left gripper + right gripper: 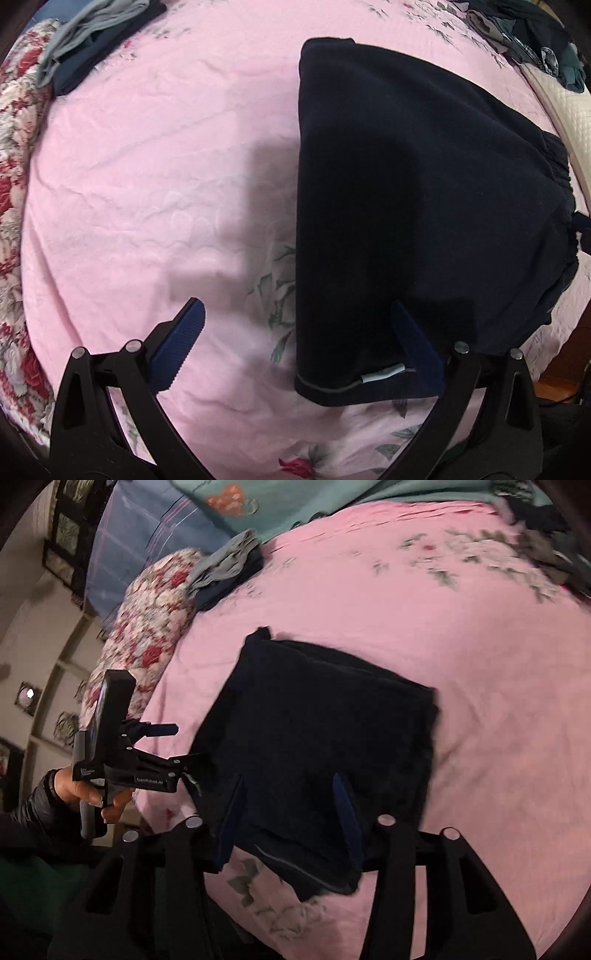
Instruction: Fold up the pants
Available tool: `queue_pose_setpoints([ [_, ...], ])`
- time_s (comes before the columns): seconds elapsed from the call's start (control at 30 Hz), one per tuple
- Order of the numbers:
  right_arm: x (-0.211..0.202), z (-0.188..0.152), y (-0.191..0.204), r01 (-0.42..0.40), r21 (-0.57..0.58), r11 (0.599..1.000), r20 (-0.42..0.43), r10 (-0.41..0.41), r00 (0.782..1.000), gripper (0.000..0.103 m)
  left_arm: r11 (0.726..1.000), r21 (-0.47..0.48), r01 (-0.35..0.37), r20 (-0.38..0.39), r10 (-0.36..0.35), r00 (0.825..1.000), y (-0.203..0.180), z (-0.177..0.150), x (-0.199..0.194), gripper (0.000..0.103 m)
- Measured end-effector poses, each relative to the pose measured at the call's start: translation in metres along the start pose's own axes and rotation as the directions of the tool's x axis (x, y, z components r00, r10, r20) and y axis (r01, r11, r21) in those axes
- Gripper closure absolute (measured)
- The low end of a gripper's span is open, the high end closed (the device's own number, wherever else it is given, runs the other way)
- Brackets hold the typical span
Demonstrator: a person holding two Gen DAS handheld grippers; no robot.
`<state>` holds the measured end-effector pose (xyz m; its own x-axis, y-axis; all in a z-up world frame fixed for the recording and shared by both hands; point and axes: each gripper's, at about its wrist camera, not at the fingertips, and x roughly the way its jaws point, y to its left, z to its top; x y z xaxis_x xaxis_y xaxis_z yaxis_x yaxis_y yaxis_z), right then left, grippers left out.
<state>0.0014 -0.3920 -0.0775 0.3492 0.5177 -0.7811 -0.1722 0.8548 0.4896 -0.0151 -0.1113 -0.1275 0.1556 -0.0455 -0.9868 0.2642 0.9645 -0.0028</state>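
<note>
The dark navy pants (424, 206) lie folded into a compact block on the pink floral bedspread (155, 177), with the elastic waistband at the far right in the left wrist view and a hem with a small white tag at the near edge.

The left gripper (299, 332) points down over the bed with its blue-padded jaws spread wide; one finger stands over bare bedspread, the other over the near corner of the pants, nothing clamped between them.

The right gripper (291, 812) hangs above the pants, its jaws partly apart and gripping nothing.

A stack of grey and blue folded clothes (225, 568) sits near a rose-patterned pillow (147, 635).
</note>
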Motion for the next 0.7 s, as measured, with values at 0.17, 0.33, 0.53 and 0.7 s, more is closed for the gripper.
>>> queue_pose_setpoints([
  [0.17,-0.012,-0.01,-0.013,0.051,0.13,0.99,0.039,-0.056,0.998,0.079,0.996,0.074,0.043,0.031,-0.046,0.998,0.001,0.001,-0.027,0.003],
  [0.33,-0.032,-0.035,-0.001,0.153,0.157,0.976,0.056,-0.164,0.985,0.044,0.983,0.146,0.108,0.034,-0.114,0.993,-0.006,0.006,-0.033,0.003],
  [0.53,0.023,-0.048,0.004,0.208,0.246,0.947,-0.025,-0.208,0.978,0.057,0.97,0.233,0.07,-0.002,-0.072,0.997,-0.033,0.001,0.003,0.002],
  [0.7,-0.007,-0.052,-0.014,0.2,0.344,0.917,0.024,-0.222,0.975,0.083,0.967,0.215,0.139,-0.033,-0.135,0.99,-0.042,0.025,0.017,0.002],
])
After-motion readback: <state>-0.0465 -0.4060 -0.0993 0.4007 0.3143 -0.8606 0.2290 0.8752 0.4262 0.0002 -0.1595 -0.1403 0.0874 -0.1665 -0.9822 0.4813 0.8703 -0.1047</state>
